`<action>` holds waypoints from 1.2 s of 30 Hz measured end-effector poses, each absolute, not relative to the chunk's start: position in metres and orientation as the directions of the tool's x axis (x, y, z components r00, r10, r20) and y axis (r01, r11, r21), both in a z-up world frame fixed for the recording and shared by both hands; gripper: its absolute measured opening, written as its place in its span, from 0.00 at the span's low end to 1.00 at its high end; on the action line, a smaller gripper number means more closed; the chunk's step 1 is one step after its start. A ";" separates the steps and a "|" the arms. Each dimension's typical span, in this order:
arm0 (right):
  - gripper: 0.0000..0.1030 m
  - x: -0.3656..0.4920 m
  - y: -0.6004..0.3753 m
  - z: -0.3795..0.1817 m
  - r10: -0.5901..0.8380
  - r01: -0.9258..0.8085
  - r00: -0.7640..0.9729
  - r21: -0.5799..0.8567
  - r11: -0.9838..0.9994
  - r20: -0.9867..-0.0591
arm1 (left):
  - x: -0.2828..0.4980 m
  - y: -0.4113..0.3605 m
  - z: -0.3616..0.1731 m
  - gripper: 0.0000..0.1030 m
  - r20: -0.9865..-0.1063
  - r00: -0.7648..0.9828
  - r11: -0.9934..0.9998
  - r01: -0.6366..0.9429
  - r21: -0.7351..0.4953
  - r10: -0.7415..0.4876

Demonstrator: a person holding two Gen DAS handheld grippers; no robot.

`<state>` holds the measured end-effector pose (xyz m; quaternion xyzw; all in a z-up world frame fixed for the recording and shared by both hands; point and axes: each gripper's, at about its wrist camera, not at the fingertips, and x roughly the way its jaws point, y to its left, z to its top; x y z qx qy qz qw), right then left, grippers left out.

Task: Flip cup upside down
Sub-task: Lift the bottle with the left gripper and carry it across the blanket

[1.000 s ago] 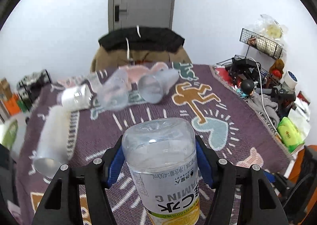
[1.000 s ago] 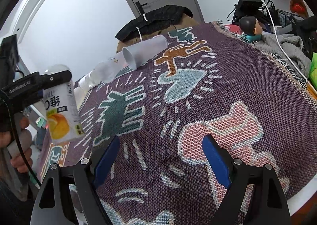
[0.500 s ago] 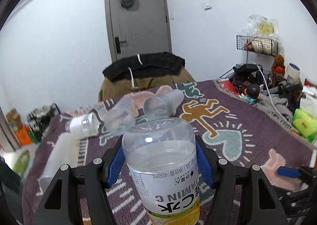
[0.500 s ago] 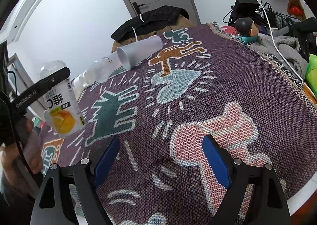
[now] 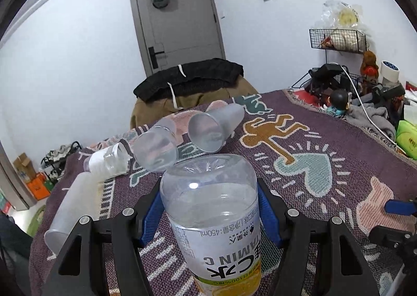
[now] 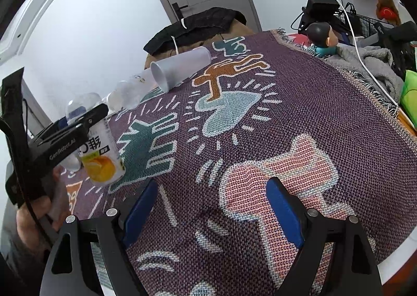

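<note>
My left gripper (image 5: 209,207) is shut on a clear Vitamin C bottle (image 5: 212,207) with a yellow label, held upside down, base up. In the right wrist view the bottle (image 6: 97,150) is low over the left side of the purple patterned blanket (image 6: 325,103); whether it touches is unclear. A frosted cup (image 5: 215,125) lies on its side at the back, mouth toward me; it also shows in the right wrist view (image 6: 179,68). My right gripper (image 6: 212,215) is open and empty above the blanket's front.
A second clear bottle (image 5: 156,147), a bottle with a white label (image 5: 108,163) and another frosted cup (image 5: 74,212) lie on their sides at the left. A chair with a black jacket (image 5: 190,78) stands behind. Clutter and a wire rack (image 5: 338,40) fill the right.
My left gripper has lowered the upside-down bottle toward the blanket and leveled out. The right gripper has barely moved.
</note>
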<state>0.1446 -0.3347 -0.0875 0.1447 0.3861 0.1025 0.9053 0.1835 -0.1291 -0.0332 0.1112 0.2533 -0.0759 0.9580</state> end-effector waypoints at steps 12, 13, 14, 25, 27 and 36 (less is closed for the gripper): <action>0.83 0.144 -0.327 -0.087 0.310 -0.091 0.667 0.339 0.936 -0.677 | 0.158 -0.119 -0.032 0.64 -0.623 0.766 0.962 0.262 0.073 -0.161; 0.83 0.144 -0.326 -0.087 0.312 -0.091 0.665 0.342 0.935 -0.679 | 0.156 -0.119 -0.032 0.64 -0.628 0.761 0.961 0.266 0.074 -0.162; 0.83 0.144 -0.326 -0.087 0.314 -0.091 0.663 0.344 0.935 -0.679 | 0.154 -0.120 -0.032 0.64 -0.628 0.762 0.960 0.268 0.079 -0.161; 0.83 0.136 -0.321 -0.067 0.334 -0.121 0.676 0.348 0.930 -0.657 | 0.133 -0.102 0.000 0.89 -0.549 0.819 0.971 0.234 0.053 -0.168; 0.83 0.133 -0.318 -0.061 0.329 -0.134 0.689 0.332 0.934 -0.646 | 0.126 -0.095 0.007 0.91 -0.530 0.831 0.973 0.225 0.046 -0.167; 1.00 0.122 -0.300 -0.035 0.267 -0.142 0.738 0.244 0.959 -0.620 | 0.094 -0.063 0.030 1.00 -0.421 0.891 0.982 0.190 0.002 -0.172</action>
